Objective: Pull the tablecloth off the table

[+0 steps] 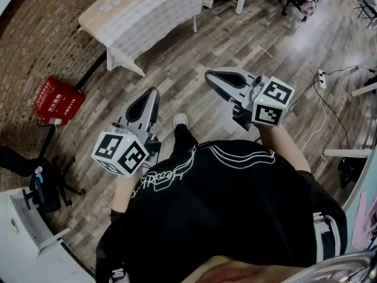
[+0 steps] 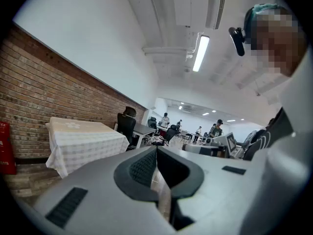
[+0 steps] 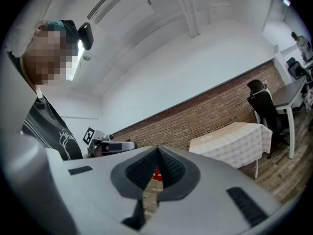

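Left gripper (image 1: 151,94) and right gripper (image 1: 213,76): jaws clenched, empty, over the floor (image 1: 177,69); tablecloth (image 1: 147,10) covers the table (image 1: 194,23) at 11 o'clock, well apart.

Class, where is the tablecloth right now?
In the head view, the tablecloth covers the table at upper left, alongside the brick wall. The red box sits on the floor below and left of it.

The grey left tongs (image 1: 153,93) and grey right tongs (image 1: 210,76) are held out before the torso, pointing forward, jaws pressed together.
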A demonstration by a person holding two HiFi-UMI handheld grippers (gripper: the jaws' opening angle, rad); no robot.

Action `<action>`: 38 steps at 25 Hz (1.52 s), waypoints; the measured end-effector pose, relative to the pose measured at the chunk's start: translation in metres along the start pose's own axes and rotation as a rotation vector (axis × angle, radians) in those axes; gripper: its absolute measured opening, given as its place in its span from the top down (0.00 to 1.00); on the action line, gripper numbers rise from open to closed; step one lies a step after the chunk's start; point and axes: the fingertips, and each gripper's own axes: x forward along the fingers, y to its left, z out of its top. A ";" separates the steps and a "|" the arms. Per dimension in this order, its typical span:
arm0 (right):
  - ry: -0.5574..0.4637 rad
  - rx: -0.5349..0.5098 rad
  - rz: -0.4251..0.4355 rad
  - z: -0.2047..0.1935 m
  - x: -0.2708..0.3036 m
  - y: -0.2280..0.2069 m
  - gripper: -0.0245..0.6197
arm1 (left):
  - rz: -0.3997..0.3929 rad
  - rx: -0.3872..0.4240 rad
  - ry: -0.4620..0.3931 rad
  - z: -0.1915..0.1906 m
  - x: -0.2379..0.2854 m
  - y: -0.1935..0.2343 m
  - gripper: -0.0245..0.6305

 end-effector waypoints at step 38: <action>0.084 0.124 -0.107 0.032 0.139 -0.297 0.97 | 0.006 -0.160 0.066 0.039 0.241 0.230 0.95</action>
